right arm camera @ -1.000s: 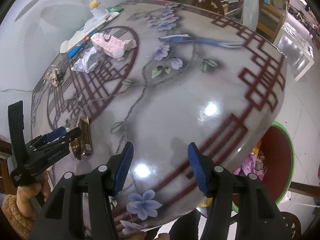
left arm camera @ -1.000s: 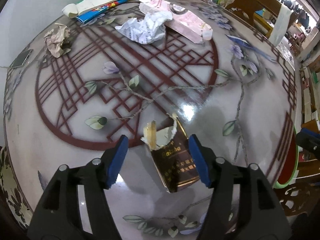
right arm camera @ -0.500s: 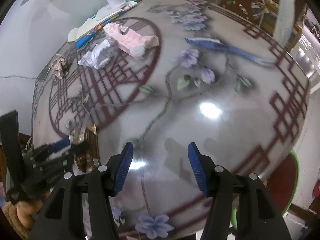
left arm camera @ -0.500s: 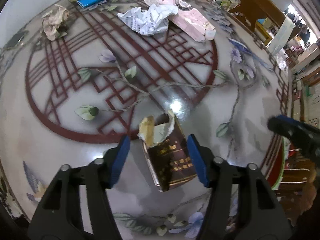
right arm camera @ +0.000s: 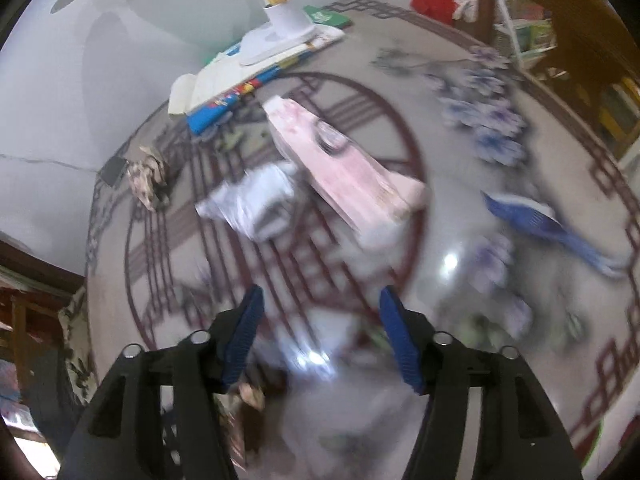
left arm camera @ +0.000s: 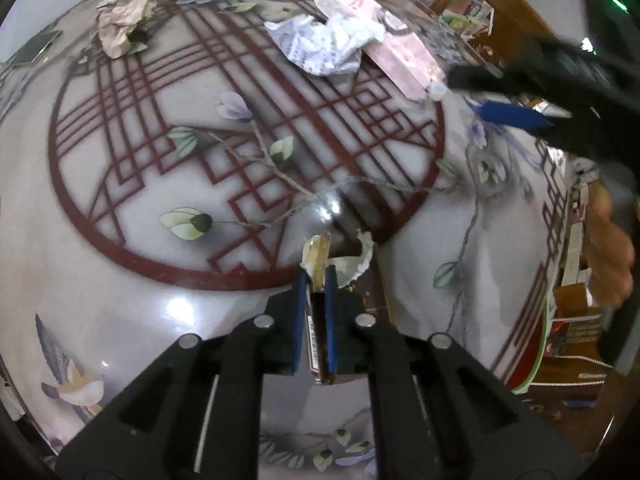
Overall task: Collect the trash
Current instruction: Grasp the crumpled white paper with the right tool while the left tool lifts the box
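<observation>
Two paper wads are lying on the table (left arm camera: 120, 296): a tan one (left arm camera: 124, 20) left, a white one (left arm camera: 328, 42) beside one pink pack (left arm camera: 400, 60). The left gripper (left arm camera: 316, 320) is clamping one torn carton (left arm camera: 318, 316). The right gripper (right arm camera: 320, 340) is opening, empty.

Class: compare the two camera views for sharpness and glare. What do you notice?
Left wrist view: mostly sharp, a glare spot on the glossy table, the right gripper streaked. Right wrist view: motion blur smears the crumpled white paper; glare by its fingertips.

Right tongs (right arm camera: 320, 332) opening (nothing between) above pink pack (right arm camera: 352, 184).
</observation>
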Demonstrator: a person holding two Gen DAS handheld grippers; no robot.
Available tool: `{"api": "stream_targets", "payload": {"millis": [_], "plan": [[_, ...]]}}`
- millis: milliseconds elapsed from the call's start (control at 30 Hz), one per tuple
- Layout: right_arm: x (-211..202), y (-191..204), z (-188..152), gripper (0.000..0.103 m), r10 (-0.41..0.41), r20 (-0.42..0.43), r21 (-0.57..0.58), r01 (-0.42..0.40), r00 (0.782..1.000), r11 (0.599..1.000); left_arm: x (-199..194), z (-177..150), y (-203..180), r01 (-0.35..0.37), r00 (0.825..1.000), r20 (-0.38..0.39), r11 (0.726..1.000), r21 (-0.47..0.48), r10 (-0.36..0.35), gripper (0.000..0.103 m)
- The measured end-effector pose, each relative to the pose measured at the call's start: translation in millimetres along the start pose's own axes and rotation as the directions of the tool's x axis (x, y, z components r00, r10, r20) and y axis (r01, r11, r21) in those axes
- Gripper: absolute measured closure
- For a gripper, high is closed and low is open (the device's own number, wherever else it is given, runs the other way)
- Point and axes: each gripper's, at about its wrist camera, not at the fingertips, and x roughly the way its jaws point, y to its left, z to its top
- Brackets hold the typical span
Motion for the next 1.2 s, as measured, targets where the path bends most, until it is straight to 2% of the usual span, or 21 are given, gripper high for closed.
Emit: {"api": "stream_targets", "payload": {"millis": [33,133,167,233,300,400,467,600,733,833,933,1067,1100,1133,1200], "plan": [[6,3,7,0.041,0.016,-0.008,0.006,-0.015,1.0,1.0,-1,0,2,0.006,1.0,-0.001,1.0,-0.008,-0.006,0.09],[30,18,29,0.041,0.068,-0.044,0.011,-0.067,0.997,0.998,-5,1,7,0.02,1.0,0.003,0.999,-0.036,-0.019,0.063],[37,24,36,0.04,0.072,-0.044,0.002,-0.072,0.996,0.997,-6,1,10,0.029,1.0,0.005,0.998,-0.047,-0.029,0.062],[50,35,50,0.033,0.046,-0.031,-0.016,-0.047,0.998,0.999,-7,0,13,0.034,0.999,0.007,0.998,-0.059,-0.034,0.059],[62,41,58,0.033,0.023,-0.035,-0.016,-0.024,0.999,1.0,-8,-1,17,0.028,1.0,0.011,0.997,-0.068,-0.027,0.052],[82,46,65,0.034,0.002,-0.065,-0.027,-0.003,0.998,1.0,-9,-2,21,0.021,1.0,0.011,0.997,-0.077,-0.02,0.052],[89,47,65,0.055,0.002,-0.07,-0.041,-0.005,0.998,0.999,-10,-4,24,0.028,1.0,0.009,0.995,-0.091,-0.028,0.052],[82,49,59,0.063,0.01,-0.043,-0.087,-0.013,0.999,0.996,-13,-9,25,0.045,0.999,0.004,0.995,-0.088,-0.045,0.052],[60,46,50,0.063,0.029,-0.006,-0.13,-0.03,1.0,0.991,-9,-14,16,0.079,0.997,-0.017,0.995,-0.061,-0.08,0.052],[43,36,42,0.063,0.039,0.004,-0.111,-0.038,0.999,0.993,-4,-14,4,0.094,0.995,-0.034,0.995,-0.041,-0.095,0.047],[24,26,29,0.062,0.051,0.012,-0.083,-0.05,0.999,0.995,3,-18,-9,0.062,0.997,-0.048,0.998,0.01,-0.061,0.047],[-10,28,2,0.062,0.049,0.064,-0.109,-0.042,0.997,0.993,8,-24,-18,0.031,0.998,-0.061,0.999,0.036,-0.029,0.047],[-17,29,-6,0.062,0.045,0.074,-0.118,-0.036,0.996,0.992,8,-24,-20,0.019,0.998,-0.058,0.999,0.048,-0.016,0.048],[-21,30,-11,0.062,0.044,0.08,-0.122,-0.034,0.996,0.992,9,-24,-21,0.014,0.998,-0.055,0.999,0.052,-0.011,0.053],[-34,30,-27,0.061,0.042,0.094,-0.117,-0.031,0.995,0.993,12,-22,-24,0.013,0.999,-0.046,0.999,0.052,-0.011,0.054]]}}
